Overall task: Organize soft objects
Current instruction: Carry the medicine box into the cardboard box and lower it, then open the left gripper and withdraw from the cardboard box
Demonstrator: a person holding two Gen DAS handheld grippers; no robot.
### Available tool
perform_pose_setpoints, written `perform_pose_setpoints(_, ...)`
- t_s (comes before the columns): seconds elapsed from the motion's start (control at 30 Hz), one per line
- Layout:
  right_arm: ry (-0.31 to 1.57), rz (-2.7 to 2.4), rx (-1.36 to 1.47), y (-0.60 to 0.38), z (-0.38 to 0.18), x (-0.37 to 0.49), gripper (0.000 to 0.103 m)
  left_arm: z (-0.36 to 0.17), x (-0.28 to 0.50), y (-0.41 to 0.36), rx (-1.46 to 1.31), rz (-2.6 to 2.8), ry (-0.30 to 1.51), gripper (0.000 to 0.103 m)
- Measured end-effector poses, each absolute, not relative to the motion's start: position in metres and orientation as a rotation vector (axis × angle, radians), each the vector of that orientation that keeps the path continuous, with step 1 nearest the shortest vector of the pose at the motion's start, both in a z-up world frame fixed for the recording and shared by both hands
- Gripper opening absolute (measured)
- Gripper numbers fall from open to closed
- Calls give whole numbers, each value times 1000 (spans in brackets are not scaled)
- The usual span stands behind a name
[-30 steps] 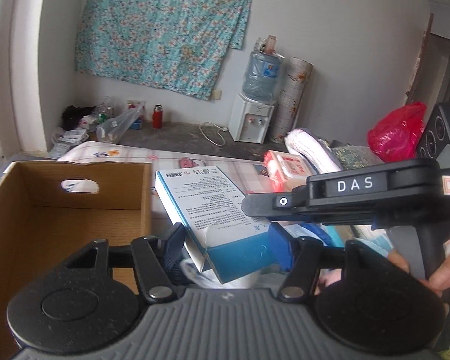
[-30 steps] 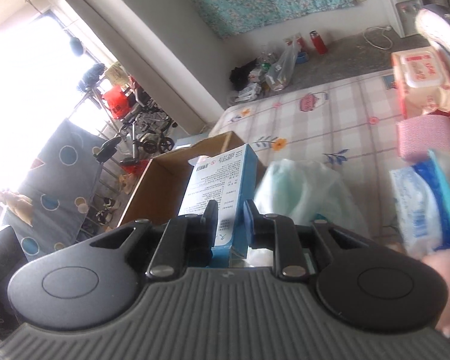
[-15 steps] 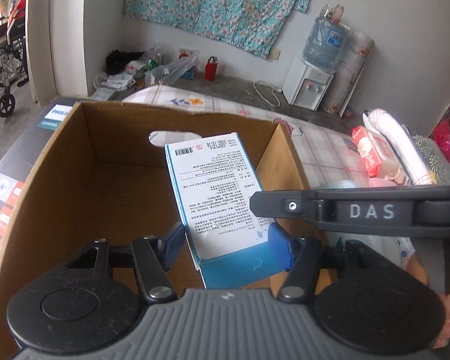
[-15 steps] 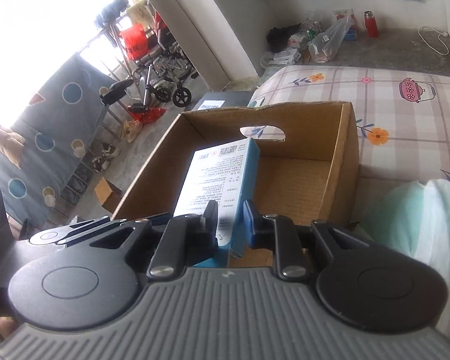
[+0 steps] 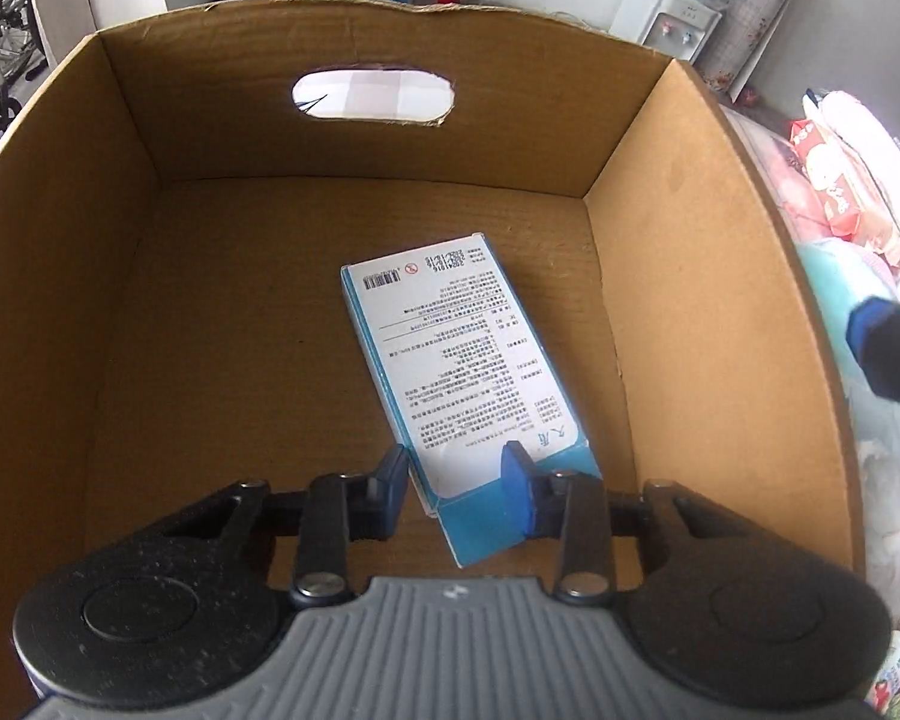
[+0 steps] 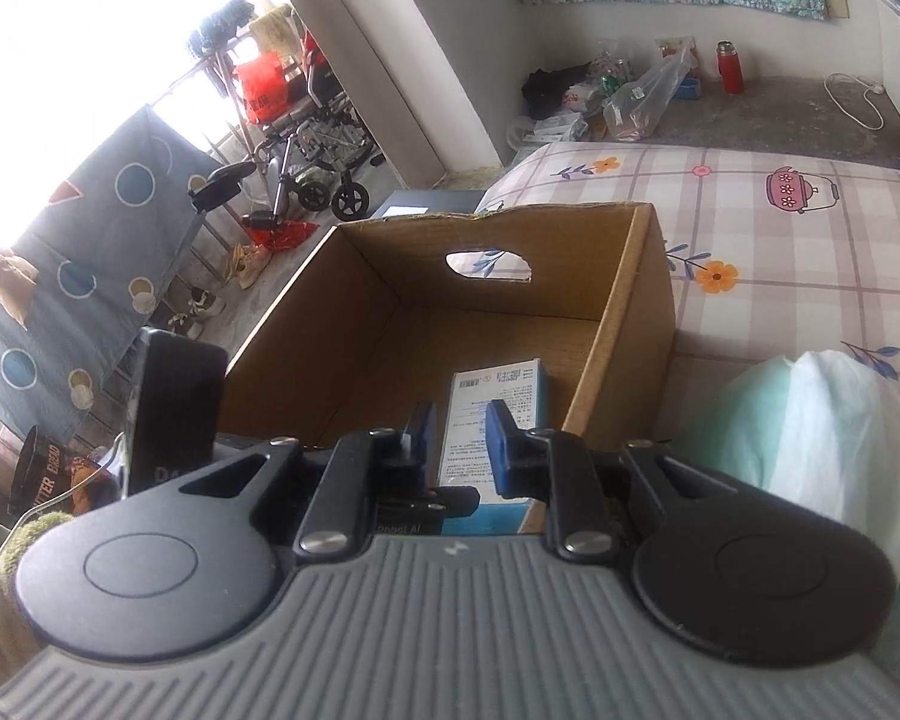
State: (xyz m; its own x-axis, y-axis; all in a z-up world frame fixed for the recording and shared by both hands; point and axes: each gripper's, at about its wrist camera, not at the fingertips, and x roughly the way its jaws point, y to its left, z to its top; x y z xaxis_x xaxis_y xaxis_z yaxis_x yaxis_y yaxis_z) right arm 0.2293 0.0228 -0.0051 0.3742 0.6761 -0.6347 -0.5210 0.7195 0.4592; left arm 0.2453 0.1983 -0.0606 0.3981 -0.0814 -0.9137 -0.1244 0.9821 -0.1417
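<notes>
The flat white-and-blue printed carton (image 5: 462,372) lay face-up on the floor of the open brown cardboard box (image 5: 678,276), towards its right wall, slightly skewed. The left gripper (image 5: 456,471) hung low inside the box with its jaws wide apart and the carton's near end between them; the right blue pad looked to be touching or just beside the carton's edge, the left pad stood clear. In the right wrist view the right gripper (image 6: 459,438) sat above the box's near rim, jaws parted at a moderate gap and empty, with the carton seen beyond them.

The main risk, as I judged it, was in pulling the left gripper out: if the right pad dragged on the carton's edge, the carton could be lifted or tipped against the wall instead of lying flat. A careless lift could also knock the box's near wall and shove it along the checked flower-print bed cover (image 6: 810,228). The pale green-and-white soft bundle (image 6: 810,420) sat just outside the right wall, close to the right gripper, so a sideways swing might nudge it.
</notes>
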Motion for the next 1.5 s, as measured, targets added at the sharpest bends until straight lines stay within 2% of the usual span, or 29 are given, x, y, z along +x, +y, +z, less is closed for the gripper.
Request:
perform_pose_setpoints(0.2,891,749,296,-20,-11,216,18,-57,263,180,-101,38,1126,26)
perform_pose_setpoints(0.6,910,684,394,-64,-33,209,18,-56,273,167,-151,124,1059,25)
perform_pose_setpoints(1.1,887,667,430,-77,-29,186,19,-59,280,149,-144,170,1008,26)
perform_pose_setpoints(1.33,889,608,455,-98,-40,178,20,-59,281,152,-219,192,986,37)
perform_pose_setpoints(1.43,884,590,463,-105,-43,172,20,-58,284,160,-263,221,1014,49)
perform_pose_setpoints(1.5,875,584,470,-110,-42,169,22,-54,282,167,-304,231,1032,62)
